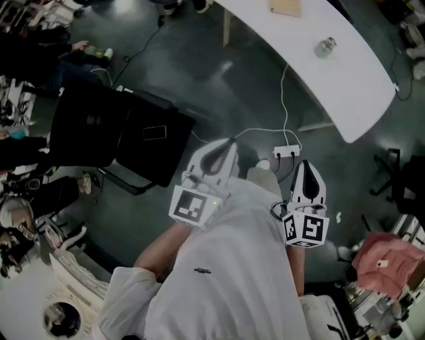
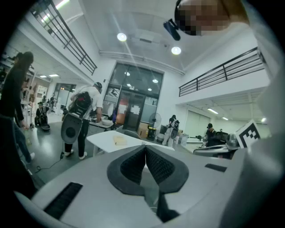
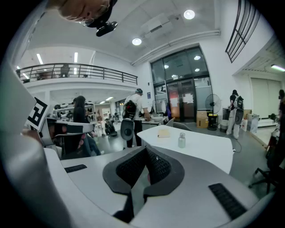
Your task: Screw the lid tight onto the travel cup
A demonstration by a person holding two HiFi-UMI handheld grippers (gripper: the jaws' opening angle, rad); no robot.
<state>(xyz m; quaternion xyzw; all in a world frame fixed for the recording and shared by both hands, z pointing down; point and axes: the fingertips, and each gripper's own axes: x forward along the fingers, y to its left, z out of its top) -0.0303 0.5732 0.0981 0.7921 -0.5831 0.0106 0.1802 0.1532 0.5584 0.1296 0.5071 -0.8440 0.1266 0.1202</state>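
Note:
The travel cup [image 1: 325, 48], a small metal one with its lid on top, stands on a white table [image 1: 345, 86] far ahead of me; the right gripper view shows the cup [image 3: 181, 140] there too. I hold both grippers close to my body, well short of the table. My left gripper [image 1: 229, 143] is shut with nothing in it, its ribbed pads [image 2: 133, 165] meeting. My right gripper [image 1: 305, 163] is shut and empty as well, pads [image 3: 156, 165] together. In the left gripper view the cup is hidden behind the jaws.
A tan flat object [image 1: 285, 6] lies on the table beyond the cup. On the floor between me and the table lie a white power strip [image 1: 287, 153] and its cable. A black chair [image 1: 119, 133] stands at left, a pink cloth [image 1: 388, 262] at right. People stand in the background.

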